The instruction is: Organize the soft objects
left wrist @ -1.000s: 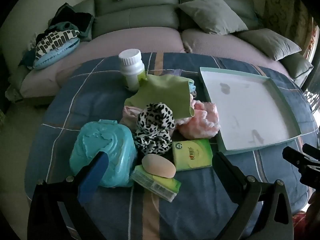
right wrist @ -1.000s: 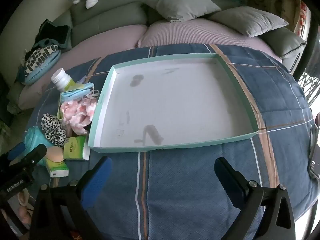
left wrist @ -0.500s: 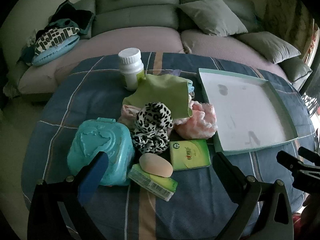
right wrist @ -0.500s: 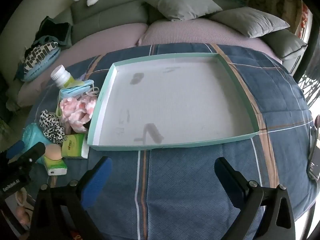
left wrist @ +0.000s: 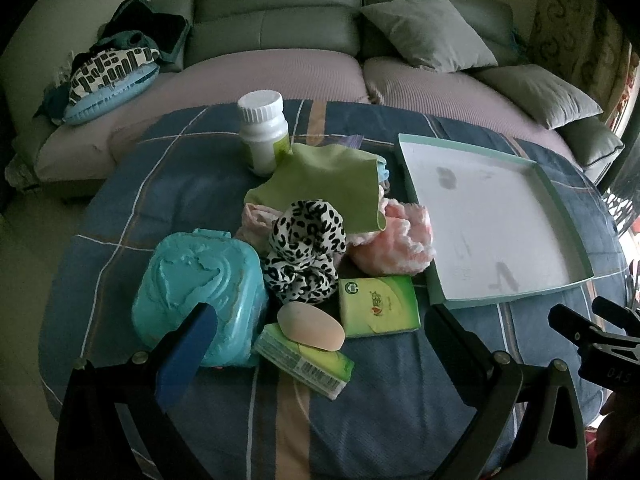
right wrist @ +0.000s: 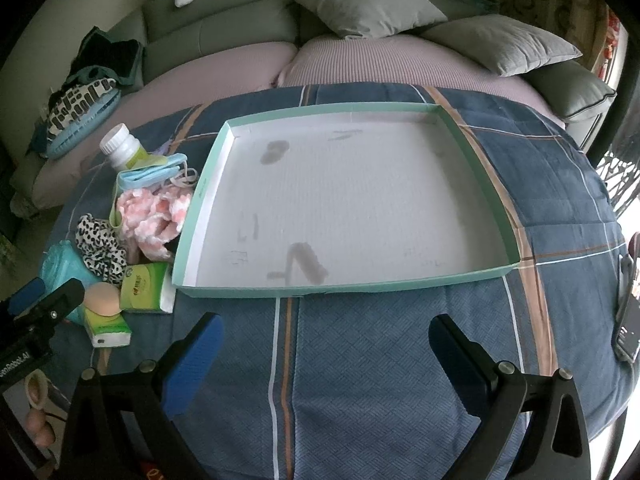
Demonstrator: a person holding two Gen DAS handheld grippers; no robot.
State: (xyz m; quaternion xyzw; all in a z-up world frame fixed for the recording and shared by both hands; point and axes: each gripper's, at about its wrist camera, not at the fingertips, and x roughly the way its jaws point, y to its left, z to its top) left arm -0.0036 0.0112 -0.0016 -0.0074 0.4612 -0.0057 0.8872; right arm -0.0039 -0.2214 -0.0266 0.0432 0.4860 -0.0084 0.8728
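Observation:
A pile lies on the blue plaid cloth: a leopard-print scrunchie (left wrist: pixel 306 250), a green cloth (left wrist: pixel 326 186), a pink fluffy item (left wrist: pixel 394 242), a beige sponge (left wrist: pixel 311 326), two green tissue packs (left wrist: pixel 378 306) and a teal plastic box (left wrist: pixel 196 290). My left gripper (left wrist: pixel 320 340) is open and empty just in front of the pile. A shallow mint tray (right wrist: pixel 476 276) sits empty to the right. My right gripper (right wrist: pixel 324 350) is open and empty in front of the tray's near rim. The pile also shows in the right wrist view (right wrist: pixel 148 220).
A white bottle (left wrist: pixel 262 136) stands behind the pile. A blue face mask (right wrist: pixel 150 174) lies beside the tray. A grey sofa with cushions (left wrist: pixel 424 30) runs behind the table. A dark phone-like object (right wrist: pixel 628 334) lies at the right table edge.
Both grippers have drawn back slightly and tilted; the pile and tray sit a little lower and farther in view. Nothing was picked up.

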